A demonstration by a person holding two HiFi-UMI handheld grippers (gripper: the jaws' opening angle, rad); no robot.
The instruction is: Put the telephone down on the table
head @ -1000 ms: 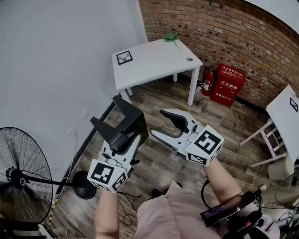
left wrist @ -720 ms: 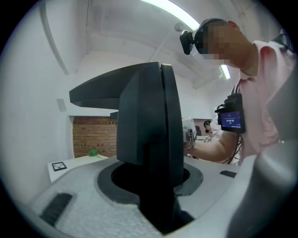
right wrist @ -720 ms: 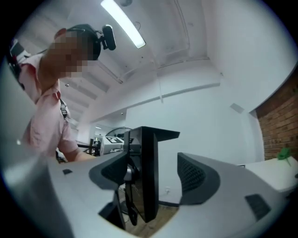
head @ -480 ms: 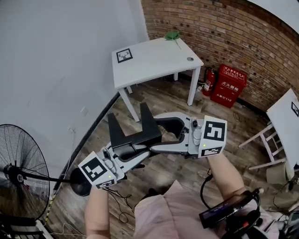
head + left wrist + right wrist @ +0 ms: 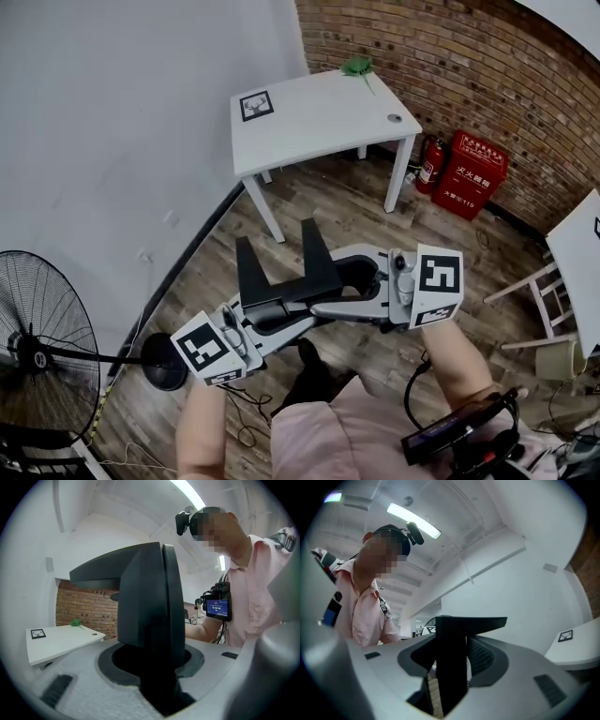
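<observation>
Left gripper (image 5: 281, 317) points nearly level, jaws clamped on the phone (image 5: 281, 272). Right gripper (image 5: 328, 281) faces it. Its jaws have just been closing, with the phone between them and a gap left.

Bench: white rectangular table (image 5: 319, 127), four legs, stands on brown wood-plank floor (image 5: 347, 216) | left corner: square black-and-white marker card (image 5: 255, 105) | far corner by brick wall: small green object (image 5: 357, 67) | right corner: small round grey object (image 5: 395, 119) | floor: black round fan base (image 5: 167, 361), red fire-extinguisher box (image 5: 476, 175)
</observation>
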